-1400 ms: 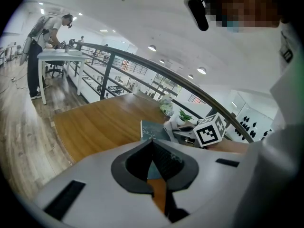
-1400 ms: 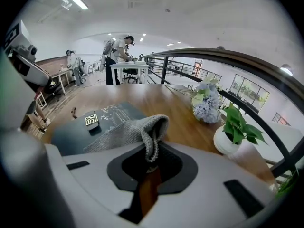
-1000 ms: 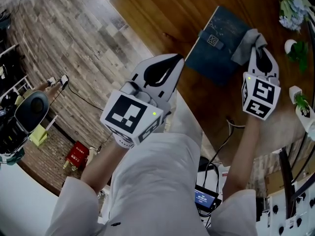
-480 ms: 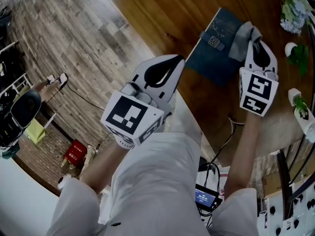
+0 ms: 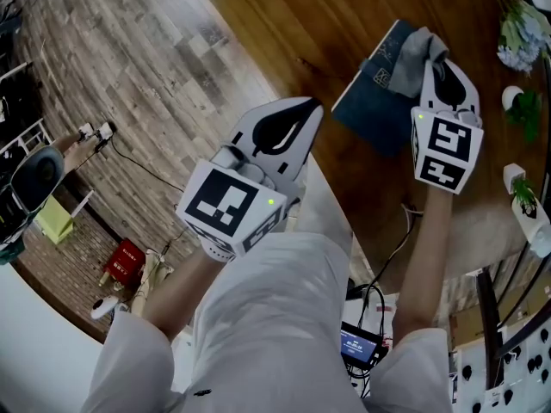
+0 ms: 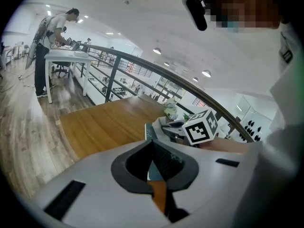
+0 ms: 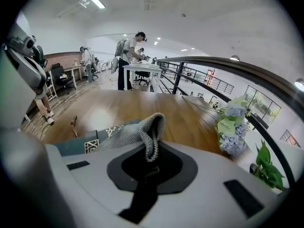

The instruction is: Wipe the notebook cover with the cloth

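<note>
Grey knitted cloth [image 5: 411, 54], evidently soft and limp, probably best held by its bunched fold, rests on the stiff notebook [image 5: 372, 101] at one o'clock. Right gripper [image 5: 436, 58] fingers pinch it; left gripper [image 5: 307, 108] fingers press together, empty.

Cloth [image 5: 410, 53] atop notebook [image 5: 370, 103] on table [image 5: 301, 20]

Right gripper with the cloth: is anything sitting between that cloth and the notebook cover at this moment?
Nothing visible does. The right gripper is shut on the grey cloth, which drapes straight onto the dark blue notebook. The bare part of the cover has nothing lying on it. The left gripper is shut and empty, near the person's body, clear of the notebook.
</note>
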### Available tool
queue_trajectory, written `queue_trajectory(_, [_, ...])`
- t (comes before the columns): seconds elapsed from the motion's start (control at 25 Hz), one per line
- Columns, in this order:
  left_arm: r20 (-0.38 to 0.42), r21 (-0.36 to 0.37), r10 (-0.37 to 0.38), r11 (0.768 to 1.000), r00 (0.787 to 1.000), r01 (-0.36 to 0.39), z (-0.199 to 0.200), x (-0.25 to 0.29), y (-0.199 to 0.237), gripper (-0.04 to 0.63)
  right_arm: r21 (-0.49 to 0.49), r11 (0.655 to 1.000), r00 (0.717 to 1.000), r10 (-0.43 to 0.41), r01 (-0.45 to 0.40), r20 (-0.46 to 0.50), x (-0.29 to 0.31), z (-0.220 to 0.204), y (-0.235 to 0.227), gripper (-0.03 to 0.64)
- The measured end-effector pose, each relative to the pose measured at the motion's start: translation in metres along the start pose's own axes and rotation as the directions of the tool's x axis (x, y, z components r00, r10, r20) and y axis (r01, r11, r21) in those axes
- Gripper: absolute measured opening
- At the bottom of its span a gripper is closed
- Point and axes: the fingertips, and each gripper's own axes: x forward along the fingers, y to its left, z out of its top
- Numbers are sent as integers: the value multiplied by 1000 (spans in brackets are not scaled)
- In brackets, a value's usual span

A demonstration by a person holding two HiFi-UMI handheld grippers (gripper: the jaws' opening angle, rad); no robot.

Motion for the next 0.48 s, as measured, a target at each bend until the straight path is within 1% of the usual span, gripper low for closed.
queue_trajectory(0.48, [22,-29,35,999,999,-34,-1,-13,14,18,-34,998,998,57,-56,12,11,18,29,29])
